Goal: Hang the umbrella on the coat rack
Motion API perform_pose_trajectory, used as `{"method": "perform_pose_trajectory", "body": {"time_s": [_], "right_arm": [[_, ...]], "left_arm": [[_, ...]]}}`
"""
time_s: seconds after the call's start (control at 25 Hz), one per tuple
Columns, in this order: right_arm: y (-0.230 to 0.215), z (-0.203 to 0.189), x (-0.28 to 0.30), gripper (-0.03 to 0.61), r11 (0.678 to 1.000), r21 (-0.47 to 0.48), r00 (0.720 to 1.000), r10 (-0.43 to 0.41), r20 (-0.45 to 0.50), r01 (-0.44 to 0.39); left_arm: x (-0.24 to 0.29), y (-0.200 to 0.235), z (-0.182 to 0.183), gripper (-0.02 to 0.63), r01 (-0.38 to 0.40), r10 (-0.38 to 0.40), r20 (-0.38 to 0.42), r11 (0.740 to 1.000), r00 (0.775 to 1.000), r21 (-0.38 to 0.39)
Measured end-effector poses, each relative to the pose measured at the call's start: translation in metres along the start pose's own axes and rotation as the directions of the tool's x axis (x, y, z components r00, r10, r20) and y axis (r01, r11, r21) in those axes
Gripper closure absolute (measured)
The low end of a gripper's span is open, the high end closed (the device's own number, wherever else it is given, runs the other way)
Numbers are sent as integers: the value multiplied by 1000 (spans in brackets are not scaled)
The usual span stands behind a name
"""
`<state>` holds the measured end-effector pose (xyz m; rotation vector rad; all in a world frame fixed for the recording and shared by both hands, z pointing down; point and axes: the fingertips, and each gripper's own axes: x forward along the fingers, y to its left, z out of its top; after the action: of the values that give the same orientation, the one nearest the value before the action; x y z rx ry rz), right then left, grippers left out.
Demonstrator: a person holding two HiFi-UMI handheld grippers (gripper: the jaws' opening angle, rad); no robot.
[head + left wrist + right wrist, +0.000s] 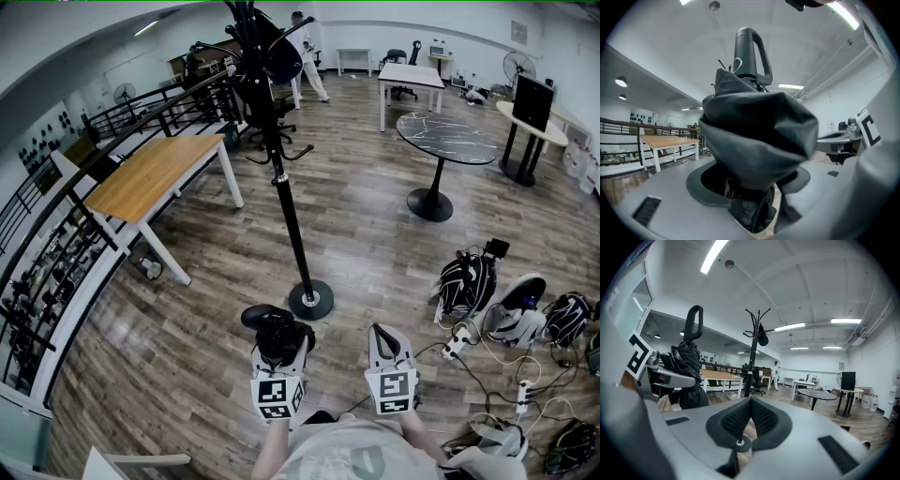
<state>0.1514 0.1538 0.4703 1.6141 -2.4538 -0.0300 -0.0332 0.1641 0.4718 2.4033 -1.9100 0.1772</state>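
Observation:
A folded black umbrella stands upright between my left gripper's jaws, its loop handle pointing up. In the head view my left gripper is shut on this umbrella, low and just short of the coat rack's round base. The black coat rack rises ahead, with a dark item hung near its top. My right gripper is beside the left one, shut and empty, its pads meeting. From it I see the rack ahead and the umbrella to the left.
A wooden table and a black railing lie to the left. A round marble table and a white table stand at the back right. Bags and cables cover the floor at right. A person walks far behind.

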Motion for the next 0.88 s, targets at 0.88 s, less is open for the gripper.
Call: {"method": "perform_pose_trajectory", "body": {"time_s": [0.88], "right_arm": [[24, -16, 6, 548, 996, 61, 997, 70, -21, -68]], "left_arm": [[-14, 12, -13, 321, -27, 26, -41, 999, 999, -28]]}}
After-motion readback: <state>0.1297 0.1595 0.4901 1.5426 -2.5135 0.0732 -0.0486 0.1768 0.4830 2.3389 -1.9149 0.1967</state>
